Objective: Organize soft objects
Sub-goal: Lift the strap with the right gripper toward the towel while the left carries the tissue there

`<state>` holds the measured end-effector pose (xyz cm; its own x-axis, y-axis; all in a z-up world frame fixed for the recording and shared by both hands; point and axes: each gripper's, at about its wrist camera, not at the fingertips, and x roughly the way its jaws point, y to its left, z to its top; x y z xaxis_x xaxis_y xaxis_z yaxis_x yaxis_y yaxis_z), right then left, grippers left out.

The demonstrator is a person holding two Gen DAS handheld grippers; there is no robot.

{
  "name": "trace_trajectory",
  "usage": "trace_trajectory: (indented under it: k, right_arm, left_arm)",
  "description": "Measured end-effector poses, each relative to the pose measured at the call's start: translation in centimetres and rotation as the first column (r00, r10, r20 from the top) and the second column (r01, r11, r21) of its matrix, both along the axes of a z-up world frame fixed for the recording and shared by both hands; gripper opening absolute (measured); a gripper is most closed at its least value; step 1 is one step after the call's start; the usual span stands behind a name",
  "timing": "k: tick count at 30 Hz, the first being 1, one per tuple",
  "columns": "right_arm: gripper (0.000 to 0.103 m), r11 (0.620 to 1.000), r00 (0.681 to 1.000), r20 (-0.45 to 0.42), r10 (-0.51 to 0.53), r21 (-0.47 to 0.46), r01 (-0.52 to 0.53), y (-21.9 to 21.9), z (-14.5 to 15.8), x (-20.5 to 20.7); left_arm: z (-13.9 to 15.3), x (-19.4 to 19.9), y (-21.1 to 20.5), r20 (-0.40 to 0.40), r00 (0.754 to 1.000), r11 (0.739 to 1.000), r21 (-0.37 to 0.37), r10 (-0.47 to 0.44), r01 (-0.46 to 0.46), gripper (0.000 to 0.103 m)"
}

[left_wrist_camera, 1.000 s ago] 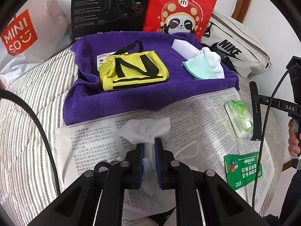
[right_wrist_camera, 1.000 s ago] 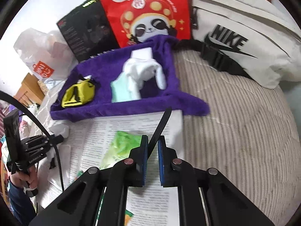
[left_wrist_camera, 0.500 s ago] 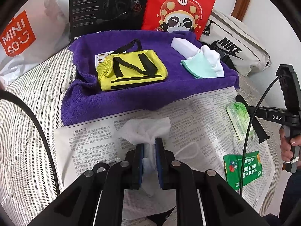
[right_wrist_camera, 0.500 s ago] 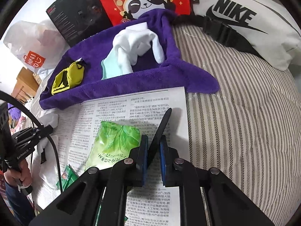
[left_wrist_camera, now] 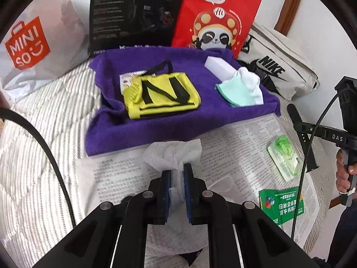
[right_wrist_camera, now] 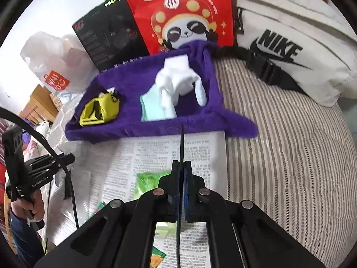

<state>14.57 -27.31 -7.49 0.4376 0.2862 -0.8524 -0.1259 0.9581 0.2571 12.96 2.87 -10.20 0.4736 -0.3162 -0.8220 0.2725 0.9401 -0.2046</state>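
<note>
My left gripper (left_wrist_camera: 177, 172) is shut on a crumpled white tissue (left_wrist_camera: 173, 153) and holds it over the newspaper (left_wrist_camera: 243, 138), just short of the purple towel (left_wrist_camera: 156, 129). My right gripper (right_wrist_camera: 181, 167) is shut on a thin black strap (right_wrist_camera: 182, 144) that points edge-on at the towel (right_wrist_camera: 156, 129). The strap also shows in the left wrist view (left_wrist_camera: 300, 126). On the towel lie a yellow mesh bag (left_wrist_camera: 161, 96), a mint cloth (left_wrist_camera: 236, 91), a white sock (left_wrist_camera: 250, 79) and a white block (left_wrist_camera: 217, 65).
A green wipes pack (left_wrist_camera: 284, 160) and a green sachet (left_wrist_camera: 281, 203) lie on the newspaper. A red panda bag (left_wrist_camera: 214, 17), a black box (left_wrist_camera: 131, 13), a Miniso bag (left_wrist_camera: 33, 42) and a Nike bag (left_wrist_camera: 279, 73) line the back of the striped bed.
My left gripper has moved forward with the tissue, closer to the towel. My right gripper has turned the strap from slanted to edge-on and swung toward the towel.
</note>
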Motion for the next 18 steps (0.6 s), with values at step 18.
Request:
trace_trajectory:
  k: [18]
  right_arm:
    - [0.003, 0.997, 0.996, 0.050, 0.078, 0.007, -0.078, 3.5, 2.5, 2.4]
  left_arm:
    - [4.1, 1.1, 1.0, 0.076, 0.996, 0.998, 0.015, 0.053, -0.054, 0.012]
